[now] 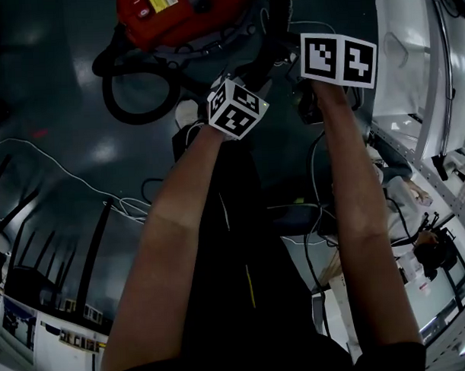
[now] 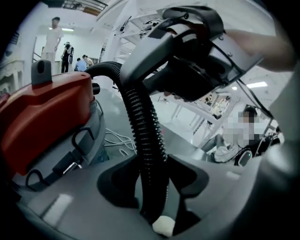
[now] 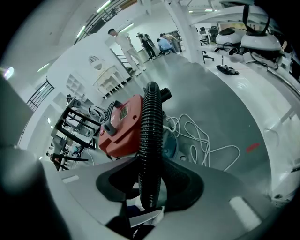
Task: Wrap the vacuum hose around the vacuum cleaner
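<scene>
The red vacuum cleaner (image 1: 177, 15) stands on the dark floor ahead, and its black ribbed hose (image 1: 131, 108) loops beside it. In the left gripper view the hose (image 2: 143, 131) rises from between the jaws of my left gripper (image 2: 151, 187). Those jaws stand a little wider than the hose and are open around it. The red body (image 2: 42, 117) is close on the left. My right gripper (image 3: 151, 183) is shut on the hose (image 3: 151, 126) further along, with the vacuum cleaner (image 3: 124, 124) beyond it. Both grippers are close together above the machine.
A white cable (image 3: 206, 140) lies in loops on the floor right of the vacuum. White racks (image 1: 421, 136) line the right side, and black frames (image 3: 75, 126) stand at the left. Several people (image 3: 122, 40) stand far back. A person sits low at the right (image 2: 225, 150).
</scene>
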